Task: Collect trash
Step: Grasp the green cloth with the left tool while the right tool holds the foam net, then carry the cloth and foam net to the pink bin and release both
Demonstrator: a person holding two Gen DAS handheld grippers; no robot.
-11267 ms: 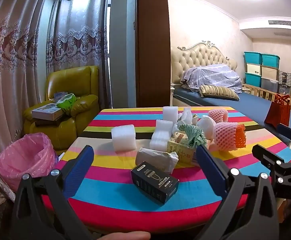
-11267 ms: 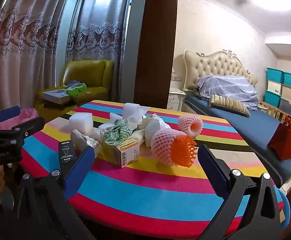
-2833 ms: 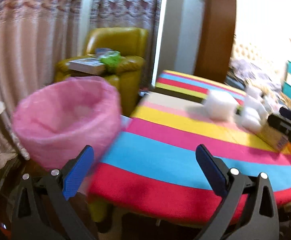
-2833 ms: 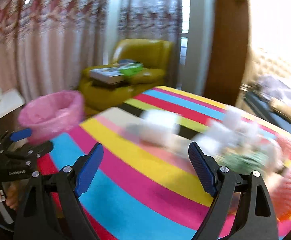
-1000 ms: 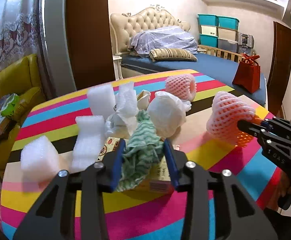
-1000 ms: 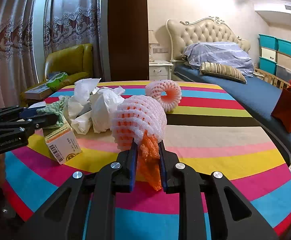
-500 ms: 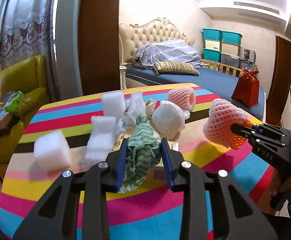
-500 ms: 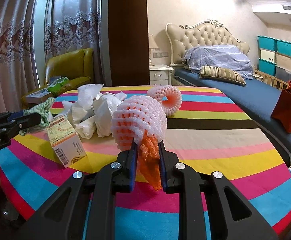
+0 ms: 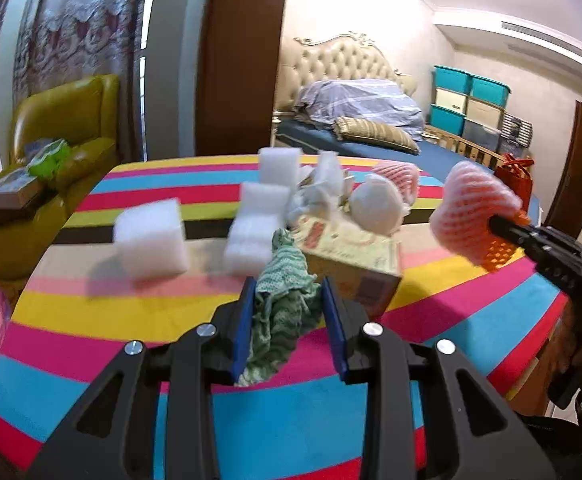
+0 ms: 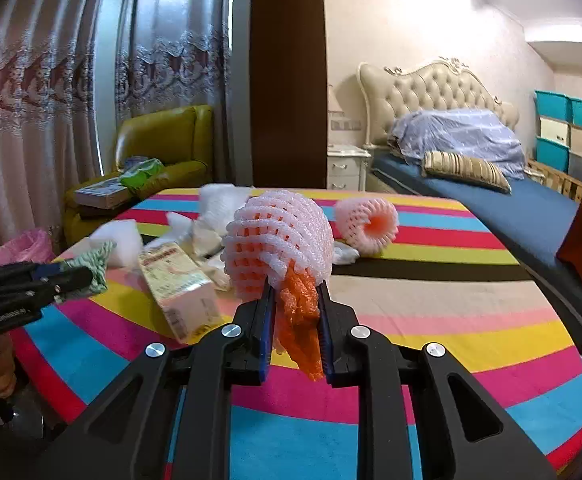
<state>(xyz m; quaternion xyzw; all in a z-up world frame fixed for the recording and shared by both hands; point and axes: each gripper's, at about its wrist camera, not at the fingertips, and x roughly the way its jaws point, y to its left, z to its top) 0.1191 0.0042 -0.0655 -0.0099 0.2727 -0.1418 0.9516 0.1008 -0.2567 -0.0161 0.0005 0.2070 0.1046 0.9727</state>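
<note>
The left gripper has its blue fingers drawn nearly together and clamped on a crumpled green-and-white mesh cloth, which bulges up between them and hangs down below over the striped counter. The right gripper is closed as far as it goes, its fingers pinching the orange tail of a pink foam fruit net whose rounded body stands up above the tips, clear of the counter. In the left wrist view that same net shows at the right, lifted off the surface at the end of the other tool. Just beyond the cloth lies a cardboard carton tilted on its side. Behind it sit white foam blocks, crumpled white paper and a second pink foam net lying on its side, well apart from the held one. A pink-lined trash bin stands off the counter's left edge, near a yellow armchair. A bed with a tufted headboard fills the right background.
</note>
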